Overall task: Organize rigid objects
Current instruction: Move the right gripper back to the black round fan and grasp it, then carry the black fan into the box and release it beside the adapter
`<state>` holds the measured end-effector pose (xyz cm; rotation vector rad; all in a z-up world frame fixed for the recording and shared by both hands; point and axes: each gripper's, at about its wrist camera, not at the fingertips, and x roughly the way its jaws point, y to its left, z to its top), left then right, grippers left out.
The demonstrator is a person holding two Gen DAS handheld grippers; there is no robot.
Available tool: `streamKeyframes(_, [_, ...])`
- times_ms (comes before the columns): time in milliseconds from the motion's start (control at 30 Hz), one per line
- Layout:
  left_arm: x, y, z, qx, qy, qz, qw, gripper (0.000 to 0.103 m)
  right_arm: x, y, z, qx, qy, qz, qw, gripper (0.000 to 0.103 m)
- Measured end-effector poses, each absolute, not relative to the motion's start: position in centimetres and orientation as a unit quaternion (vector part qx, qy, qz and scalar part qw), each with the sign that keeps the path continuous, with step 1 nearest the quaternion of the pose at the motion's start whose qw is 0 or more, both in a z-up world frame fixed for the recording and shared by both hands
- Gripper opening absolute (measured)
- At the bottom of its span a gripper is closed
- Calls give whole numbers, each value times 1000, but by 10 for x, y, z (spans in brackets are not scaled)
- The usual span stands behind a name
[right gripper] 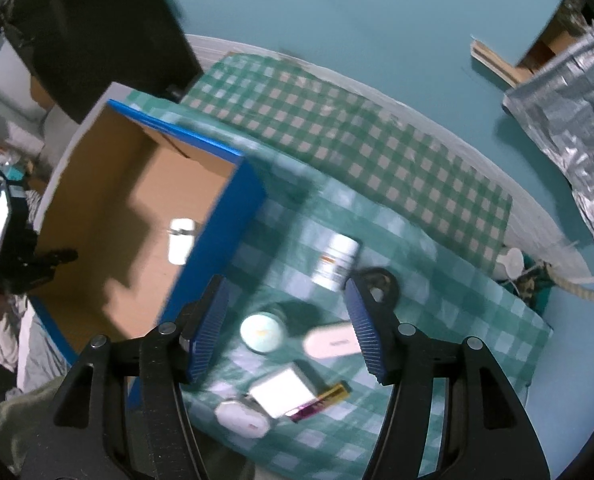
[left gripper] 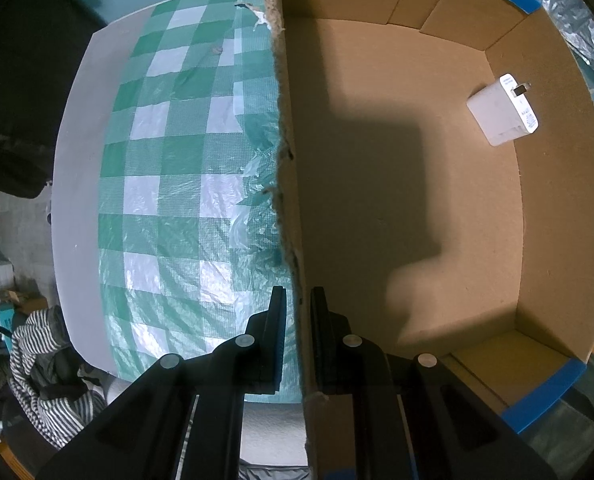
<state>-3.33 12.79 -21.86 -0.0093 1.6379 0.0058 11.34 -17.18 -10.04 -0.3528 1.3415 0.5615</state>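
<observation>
Inside the cardboard box (left gripper: 397, 184), far from the left tool (left gripper: 299, 300) clamping its wall: one white charger (left gripper: 502, 110) lying | right tool (right gripper: 287, 320) half-open, empty, hovering over roughly six blurred items (right gripper: 281, 394) waiting on the table (right gripper: 437, 292)

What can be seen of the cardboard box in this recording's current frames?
The cardboard box is open-topped, plain brown inside, with blue outer faces and rim. One wall has a ragged, torn top edge and a round hole near one end. It sits on the green checked tablecloth. Inside lies only a white plug adapter, close to the wall opposite the torn one. The left gripper is shut on the torn wall, one finger on each side. The small items outside do not touch it.
</observation>
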Motion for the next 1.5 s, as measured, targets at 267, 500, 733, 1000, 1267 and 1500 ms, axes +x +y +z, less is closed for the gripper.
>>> streamKeyframes(267, [-35,130,-218,-2,730,5,683,12,131,-203,-132,-154,629,232,726,62])
streamKeyframes(500, [-37,130,-218,-4,730,4,684,12,144,-222,-180,-164,649,218,710,64])
streamKeyframes(733, [-38,125,-218,0,729,3,685,12,147,-232,-215,-167,655,216,705,64])
streamKeyframes(1000, [-39,125,-222,-3,731,3,682,12,149,-224,-234,-188,652,207,705,66])
streamKeyframes(1267, [-38,127,-222,-2,733,5,680,12,150,-222,-246,-196,653,199,704,64])
streamKeyframes(1500, [-38,130,-223,-2,734,5,680,12,150,-224,-246,-186,651,194,710,62])
